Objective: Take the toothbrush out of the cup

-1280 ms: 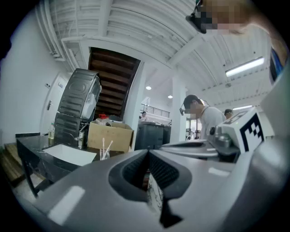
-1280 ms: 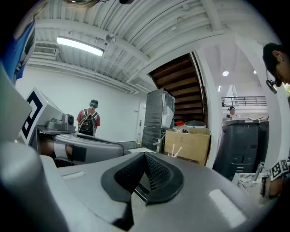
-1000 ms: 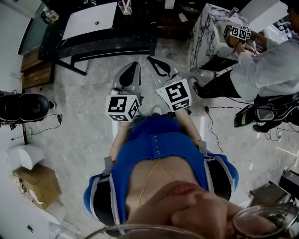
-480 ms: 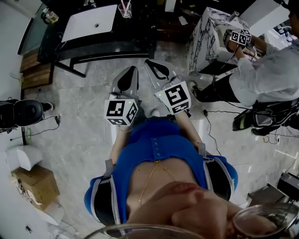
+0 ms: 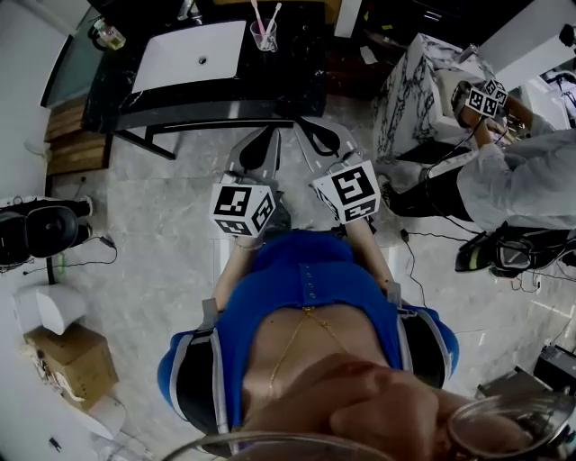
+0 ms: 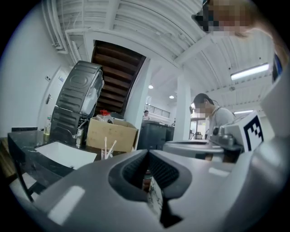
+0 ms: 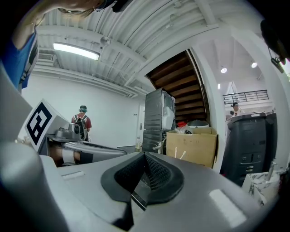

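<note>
Both grippers have come forward since the earlier frame, and the black table point(image 5: 297, 63) now fills more of the head view. That suggests the person is closing in on it. The cup point(image 5: 264, 36) stands near the table's far edge, just right of the white basin point(image 5: 189, 54), with two toothbrushes point(image 5: 257, 13) still upright in it.

The left gripper point(image 5: 261, 144) and right gripper point(image 5: 315, 140) hang short of the table's near edge, well apart from the cup. Each has its jaws pressed together with nothing between them. By my judgement the reach has only begun: one gripper must still open before it can take a brush.
</note>
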Available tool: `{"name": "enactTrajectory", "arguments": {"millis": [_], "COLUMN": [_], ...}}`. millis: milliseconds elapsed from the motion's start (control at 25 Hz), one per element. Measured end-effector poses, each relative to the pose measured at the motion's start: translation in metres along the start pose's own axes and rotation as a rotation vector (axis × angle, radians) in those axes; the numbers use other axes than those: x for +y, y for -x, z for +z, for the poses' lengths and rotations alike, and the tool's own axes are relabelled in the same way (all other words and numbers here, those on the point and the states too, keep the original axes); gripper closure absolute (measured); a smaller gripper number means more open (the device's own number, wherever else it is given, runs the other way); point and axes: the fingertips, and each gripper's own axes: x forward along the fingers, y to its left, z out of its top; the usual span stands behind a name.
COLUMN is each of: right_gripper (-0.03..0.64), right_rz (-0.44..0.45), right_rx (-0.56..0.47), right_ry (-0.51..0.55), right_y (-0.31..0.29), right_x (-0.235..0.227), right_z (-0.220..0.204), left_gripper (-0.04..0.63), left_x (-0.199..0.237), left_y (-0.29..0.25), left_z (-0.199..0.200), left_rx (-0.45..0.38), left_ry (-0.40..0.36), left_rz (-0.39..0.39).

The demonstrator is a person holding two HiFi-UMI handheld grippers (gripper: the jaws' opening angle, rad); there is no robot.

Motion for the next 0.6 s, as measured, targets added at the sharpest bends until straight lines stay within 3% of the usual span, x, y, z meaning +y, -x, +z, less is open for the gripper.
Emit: {"name": "enactTrajectory", "arguments": {"millis": [280, 600], "right_gripper": [0.615, 0.615], "right_rz": [-0.036, -0.08], "right_rx": [-0.008, -0.003], "right_ry": [-0.008, -0.017], "right_y": [-0.057, -0.107], "right_x": [-0.014, -0.016], "right_z": [0.01, 0.012], "left_gripper": [0.595, 0.594], "left_x": [0.047, 0.103], "left_y": [-0.038, -0.05], "left_z": [0.02, 0.024], "left_rx": [-0.014, -0.017], "left_ry": [0.001, 0.009], "left_rz": [-0.077, -0.091]}}
